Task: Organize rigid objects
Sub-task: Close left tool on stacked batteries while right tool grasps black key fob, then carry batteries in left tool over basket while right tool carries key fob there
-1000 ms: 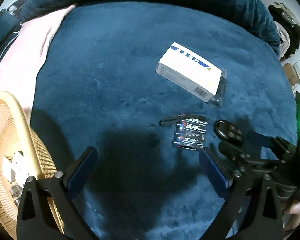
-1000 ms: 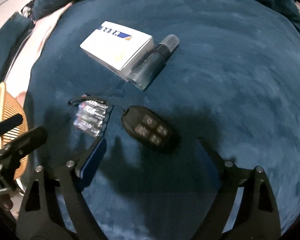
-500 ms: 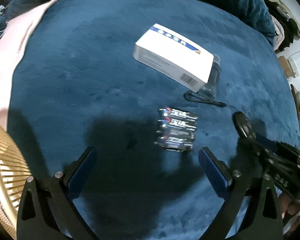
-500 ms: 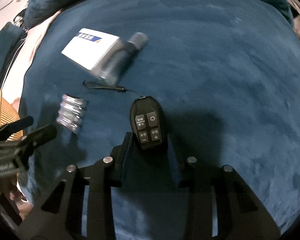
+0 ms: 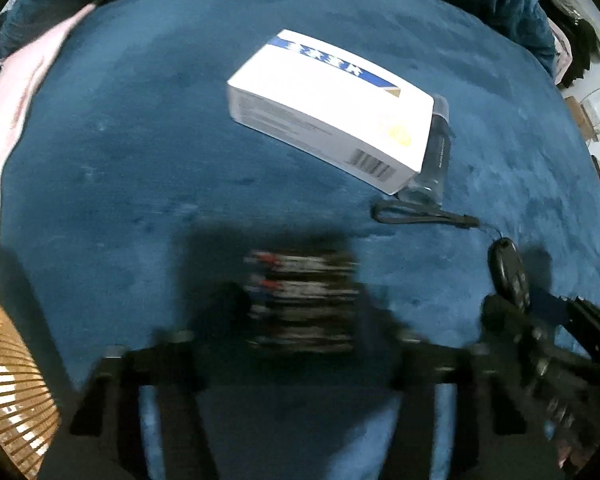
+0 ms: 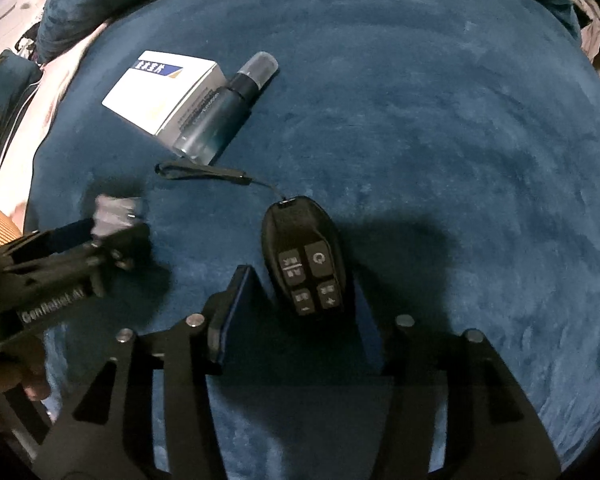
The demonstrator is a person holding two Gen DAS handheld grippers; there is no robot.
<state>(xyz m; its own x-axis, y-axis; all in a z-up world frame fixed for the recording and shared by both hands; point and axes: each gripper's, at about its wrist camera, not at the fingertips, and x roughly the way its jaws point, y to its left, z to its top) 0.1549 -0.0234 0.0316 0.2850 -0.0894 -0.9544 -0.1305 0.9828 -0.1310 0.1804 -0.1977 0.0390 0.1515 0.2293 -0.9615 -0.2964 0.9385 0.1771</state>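
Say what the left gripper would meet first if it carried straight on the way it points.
Probably the pack of batteries, already between the closing left gripper; blur hides contact. Under it lies the blue blanket.

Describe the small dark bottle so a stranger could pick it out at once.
On the blue plush blanket, find the white box. The bottle lies on its side against that box's long edge. Only it is round, with a dark teal body and a clear cap.
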